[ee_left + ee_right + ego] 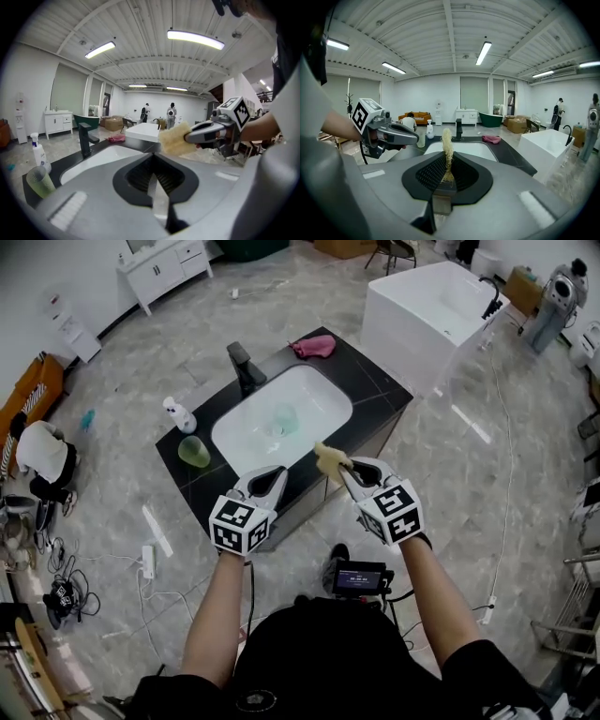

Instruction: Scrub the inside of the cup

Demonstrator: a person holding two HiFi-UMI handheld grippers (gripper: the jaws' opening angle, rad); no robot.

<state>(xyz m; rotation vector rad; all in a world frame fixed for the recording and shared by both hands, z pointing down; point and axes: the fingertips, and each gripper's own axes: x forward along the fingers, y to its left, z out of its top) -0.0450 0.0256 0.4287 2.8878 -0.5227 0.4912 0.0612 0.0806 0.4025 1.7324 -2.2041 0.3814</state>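
Ceiling tubes (pixel 194 39) are lighting the room bright, white and even; they're clipping to pure white in both gripper views. Shadows are falling soft and short. Basin (pixel 319 395) is reading near blown-out against the black counter (pixel 375 381); floor (pixel 487 474) is giving a dull sheen. Fisheye is bending ceiling beams and walls, head view is bowing at the edges, gripper views are vignetting black in the corners. Nearest foreground is going soft; sponge (pixel 447 140) fibres are reading crisp. Far end is looking small and mushy.
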